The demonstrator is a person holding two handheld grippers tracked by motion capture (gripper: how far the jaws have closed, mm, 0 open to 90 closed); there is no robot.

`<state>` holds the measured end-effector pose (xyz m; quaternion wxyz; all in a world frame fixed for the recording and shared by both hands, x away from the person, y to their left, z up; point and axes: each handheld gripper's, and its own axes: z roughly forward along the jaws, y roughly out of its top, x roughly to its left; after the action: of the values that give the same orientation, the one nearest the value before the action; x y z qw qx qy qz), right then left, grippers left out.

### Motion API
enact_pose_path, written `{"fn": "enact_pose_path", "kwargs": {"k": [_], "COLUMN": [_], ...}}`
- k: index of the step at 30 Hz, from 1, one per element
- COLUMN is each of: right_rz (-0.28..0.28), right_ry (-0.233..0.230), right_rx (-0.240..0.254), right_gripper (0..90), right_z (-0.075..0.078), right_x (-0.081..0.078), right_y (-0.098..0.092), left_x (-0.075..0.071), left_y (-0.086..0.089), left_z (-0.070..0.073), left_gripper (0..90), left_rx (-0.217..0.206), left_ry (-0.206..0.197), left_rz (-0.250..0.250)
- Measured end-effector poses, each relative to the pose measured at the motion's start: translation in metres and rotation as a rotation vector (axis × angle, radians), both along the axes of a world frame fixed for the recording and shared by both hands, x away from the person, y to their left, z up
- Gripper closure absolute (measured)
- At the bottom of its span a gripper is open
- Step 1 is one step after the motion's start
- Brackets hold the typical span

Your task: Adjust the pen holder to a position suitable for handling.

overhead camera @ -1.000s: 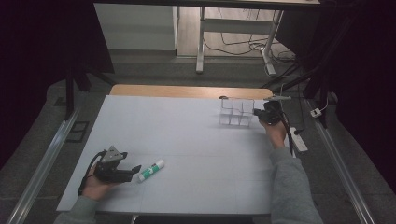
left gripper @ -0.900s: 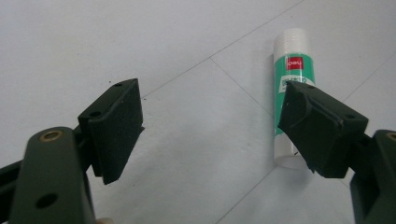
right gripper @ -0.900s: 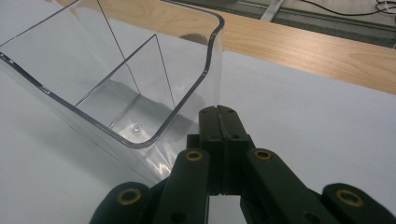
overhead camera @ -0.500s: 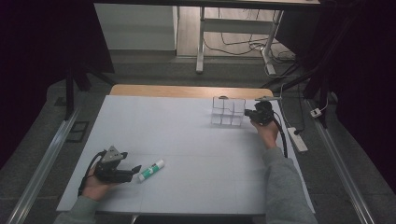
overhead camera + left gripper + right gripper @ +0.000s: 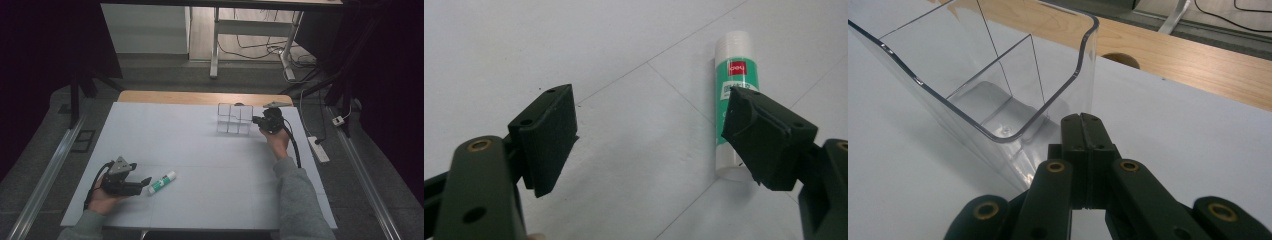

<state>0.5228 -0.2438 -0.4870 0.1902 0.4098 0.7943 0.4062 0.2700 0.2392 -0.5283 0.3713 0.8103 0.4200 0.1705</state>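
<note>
A: Table (image 5: 150,125) is noted first: white sheet over a wooden top, with a strip of bare wood along the far edge. Open room is seen across the whole middle and left.

B: Clear organiser (image 5: 234,119) is recorded at the far right, near that wooden strip. Compartments are seen to be empty in the right gripper view (image 5: 998,100).

A: Right gripper (image 5: 265,121) is logged just beside the organiser's right wall, jaws pressed together with nothing between them (image 5: 1083,135). Whether the wall is touched cannot be told. If a push is the step in hand, it is judged that contact should be kept low on the wall, so the box is slid, not tipped.

B: Left gripper (image 5: 142,182) is held near the front left edge, jaws wide apart (image 5: 644,145).

A: Glue stick (image 5: 162,182) is lying flat just beside it; in the left gripper view the stick (image 5: 734,80) is partly covered by one jaw, not between the two. A sideways shift is advised before closing
</note>
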Motion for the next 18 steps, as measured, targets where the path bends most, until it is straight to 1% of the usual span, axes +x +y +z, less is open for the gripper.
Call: {"fn": "enact_pose_path", "kwargs": {"k": [3, 6, 7, 17, 18], "right_rz": [0.002, 0.012, 0.012, 0.045, 0.045], "right_ry": [0.0, 0.0, 0.0, -0.002, -0.002], "right_rx": [0.002, 0.004, 0.004, 0.009, 0.009], "right_gripper": [89.4, 89.4, 89.4, 89.4, 89.4], "right_z": [0.0, 0.0, 0.0, -0.001, -0.001], "right_x": [0.001, 0.003, 0.003, 0.004, 0.004], "right_y": [0.004, 0.013, 0.013, 0.035, 0.035], "left_x": [0.0, 0.0, 0.0, 0.0, 0.0], "left_y": [0.0, 0.0, 0.0, 0.0, 0.0], "left_z": [0.0, 0.0, 0.0, 0.0, 0.0], "left_gripper": [21.3, 21.2, 21.2, 21.2, 21.2], "left_rx": [0.0, 0.001, 0.001, 0.002, 0.002], "left_ry": [0.0, 0.0, 0.0, 0.002, 0.001], "left_rz": [0.0, -0.002, -0.002, -0.004, -0.003]}}
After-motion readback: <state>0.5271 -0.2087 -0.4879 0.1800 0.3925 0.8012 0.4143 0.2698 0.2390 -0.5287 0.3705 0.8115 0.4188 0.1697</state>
